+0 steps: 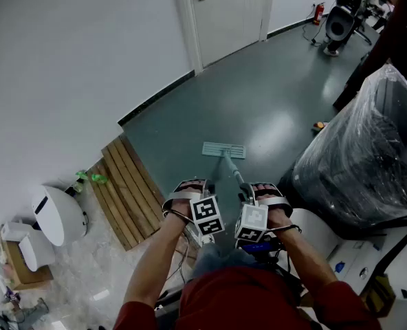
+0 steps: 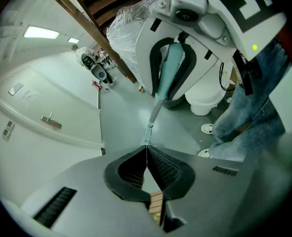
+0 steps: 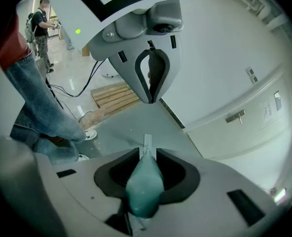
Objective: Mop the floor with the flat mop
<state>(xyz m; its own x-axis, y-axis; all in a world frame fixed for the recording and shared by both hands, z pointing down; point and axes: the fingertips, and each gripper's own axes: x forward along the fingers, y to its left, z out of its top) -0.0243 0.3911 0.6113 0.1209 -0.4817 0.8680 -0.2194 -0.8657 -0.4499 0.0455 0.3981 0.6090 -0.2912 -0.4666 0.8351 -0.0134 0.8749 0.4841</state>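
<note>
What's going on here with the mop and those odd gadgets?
A person is mopping the grey-green floor with a hand-held gripper in each hand. The right gripper has its fingers closed on the teal mop handle. The flat mop head lies on the floor just ahead, near a wooden pallet. The left gripper is shut on nothing and points at the right one.

Plastic-wrapped object point(image 1: 368, 150) partly off frame
</note>
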